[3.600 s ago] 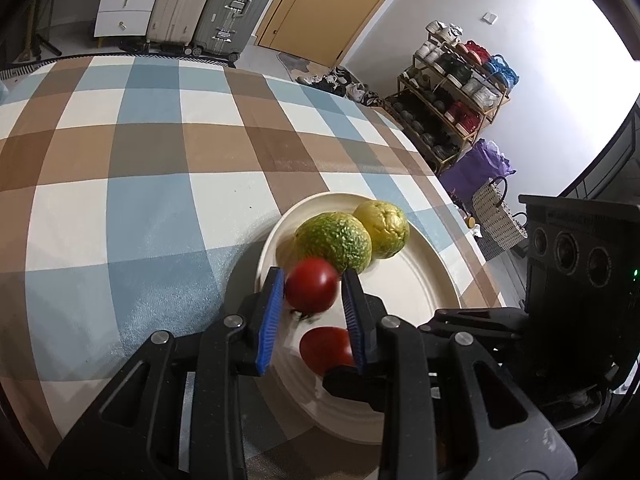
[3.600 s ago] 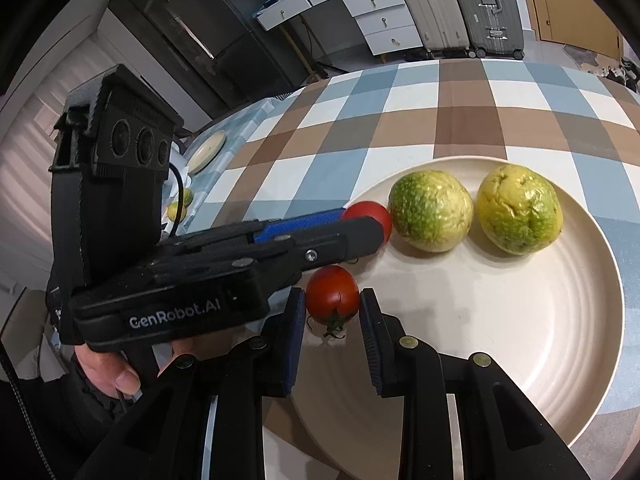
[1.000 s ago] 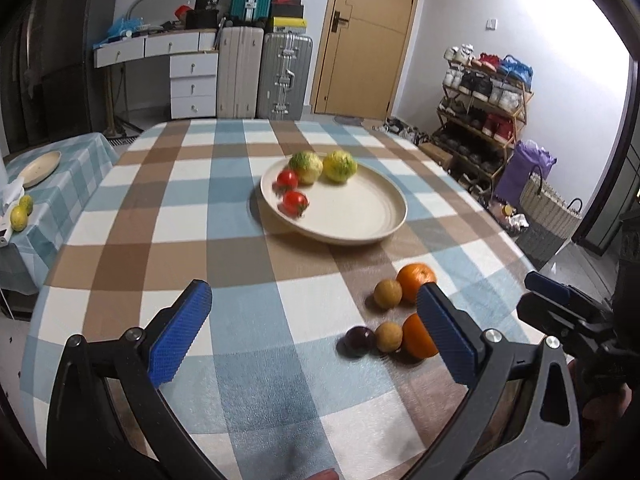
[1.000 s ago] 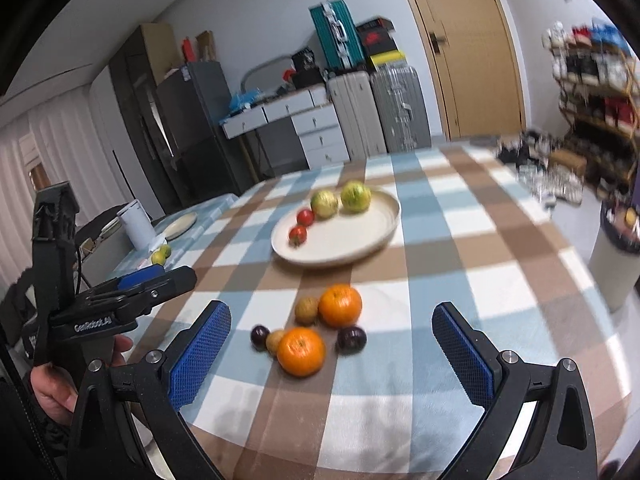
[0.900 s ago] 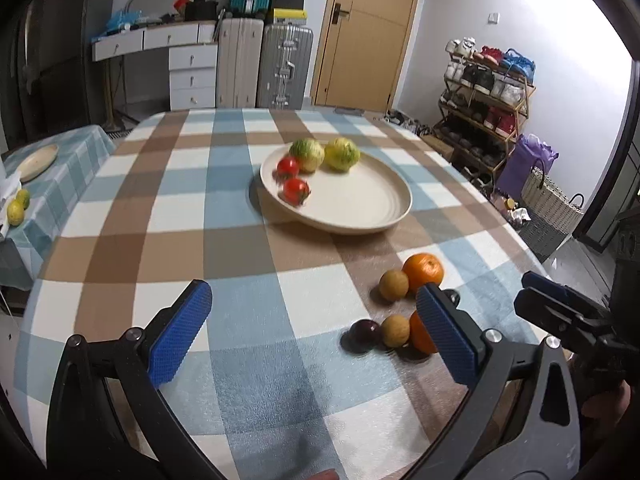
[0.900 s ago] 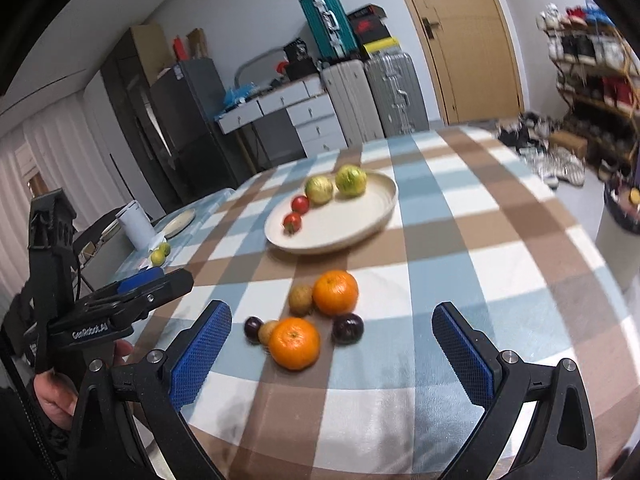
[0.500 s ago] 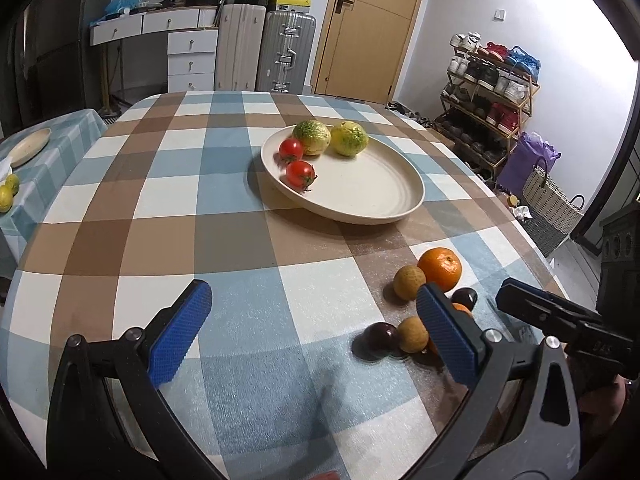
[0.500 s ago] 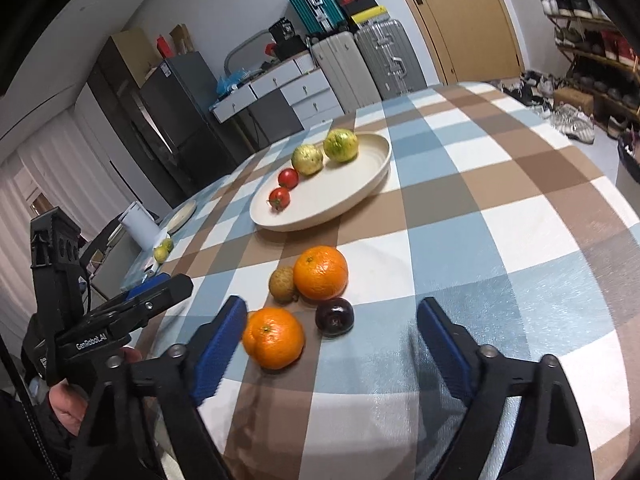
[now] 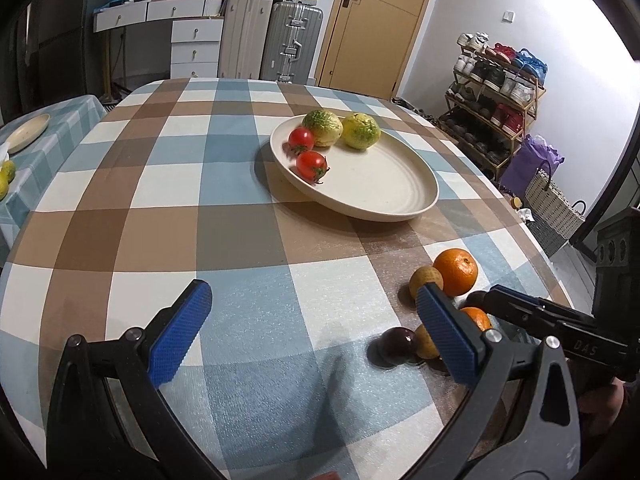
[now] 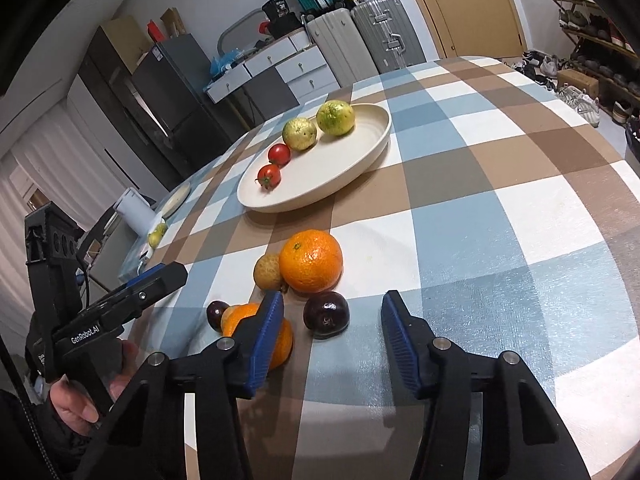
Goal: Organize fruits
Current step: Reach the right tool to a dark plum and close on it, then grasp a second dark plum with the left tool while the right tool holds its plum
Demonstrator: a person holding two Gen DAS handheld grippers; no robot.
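A cream plate (image 9: 384, 192) (image 10: 340, 168) holds two red tomatoes (image 9: 312, 164) (image 10: 270, 175) and two green-yellow fruits (image 9: 322, 123) (image 10: 335, 117). Loose fruit lies on the checked tablecloth nearer me: two oranges (image 10: 311, 261) (image 9: 456, 267), two brown round fruits (image 10: 268, 272) (image 9: 426, 279) and two dark plums (image 10: 326, 314) (image 9: 394, 342). My right gripper (image 10: 332, 340) is open, low over the cloth, its jaws either side of the nearer plum. My left gripper (image 9: 316, 336) is wide open and empty, left of the loose fruit.
The checked table (image 9: 224, 232) drops off at its right edge (image 10: 608, 128). A side table (image 9: 36, 136) with a small plate and yellow fruit stands at the left. Suitcases, drawers, a door and a shoe rack (image 9: 496, 96) line the room behind.
Both grippers let go of the tomatoes on the plate and drew back. Over the last second my right gripper has come down toward the loose fruit and narrowed around the plum.
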